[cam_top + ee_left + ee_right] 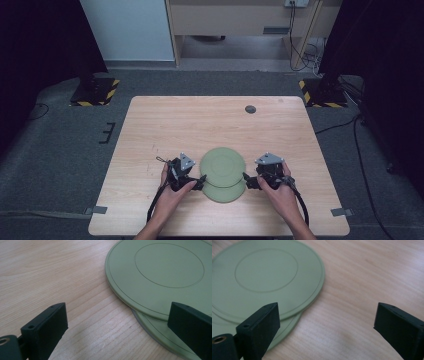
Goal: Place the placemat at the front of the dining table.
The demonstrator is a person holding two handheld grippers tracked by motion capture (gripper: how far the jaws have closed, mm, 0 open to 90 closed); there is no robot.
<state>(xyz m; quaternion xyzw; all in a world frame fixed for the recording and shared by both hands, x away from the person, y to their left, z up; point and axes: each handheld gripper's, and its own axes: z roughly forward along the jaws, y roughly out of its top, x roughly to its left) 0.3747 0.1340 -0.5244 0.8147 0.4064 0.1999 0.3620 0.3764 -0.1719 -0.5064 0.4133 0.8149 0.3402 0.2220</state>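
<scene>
While both grippers flank the plates on the wooden worktop (165,125), each stands with its jaws spread wide and nothing between the pads. The upper green plate (223,166) lies offset on the lower green plate (225,194), overlapping most of it. The left gripper (200,181) has the stack just beyond its right-hand jaw, which overhangs the lower rim. The right gripper (247,179) has the stack past its left-hand jaw, bare wood between the jaws.
</scene>
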